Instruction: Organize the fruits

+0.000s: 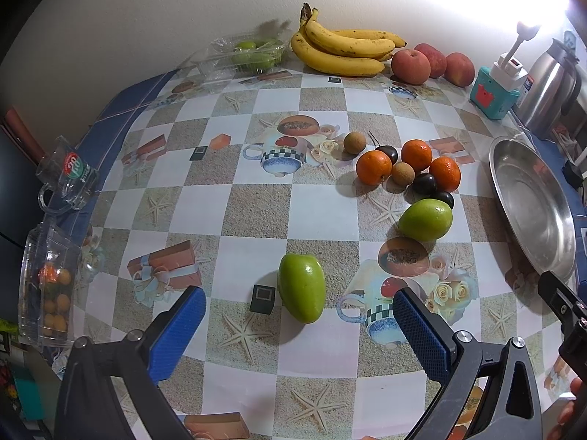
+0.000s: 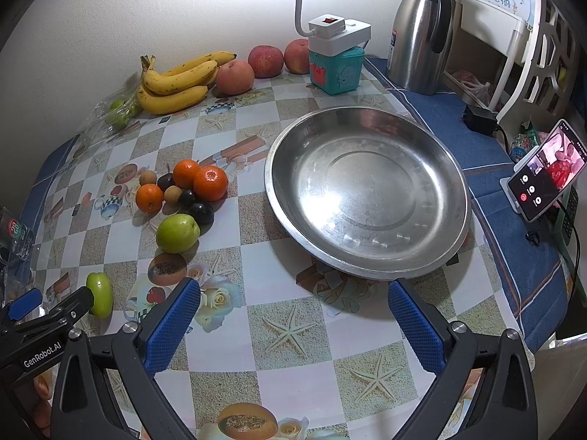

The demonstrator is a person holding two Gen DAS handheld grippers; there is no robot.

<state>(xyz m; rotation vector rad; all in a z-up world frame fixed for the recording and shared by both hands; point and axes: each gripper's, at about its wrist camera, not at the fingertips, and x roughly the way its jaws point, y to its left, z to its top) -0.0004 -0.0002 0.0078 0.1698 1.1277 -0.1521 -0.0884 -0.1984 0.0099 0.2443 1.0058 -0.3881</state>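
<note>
My left gripper [image 1: 299,324] is open, its blue pads either side of a green fruit [image 1: 301,288] lying on the table just ahead of it. A second green fruit [image 1: 425,220] lies by a cluster of three oranges [image 1: 416,154], dark plums [image 1: 424,183] and small brown longans [image 1: 354,142]. My right gripper [image 2: 293,321] is open and empty, just in front of the empty steel plate [image 2: 367,190]. Bananas [image 2: 172,82] and three apples [image 2: 234,77] lie at the back wall. The left gripper shows in the right wrist view [image 2: 55,306].
A steel thermos [image 2: 418,33], a teal box with a lamp on it [image 2: 337,69] and a phone on a stand [image 2: 546,172] stand at the back and right. A clear box of green fruit [image 1: 253,55], a glass mug [image 1: 68,179] and a clear tub [image 1: 47,286] are at the left.
</note>
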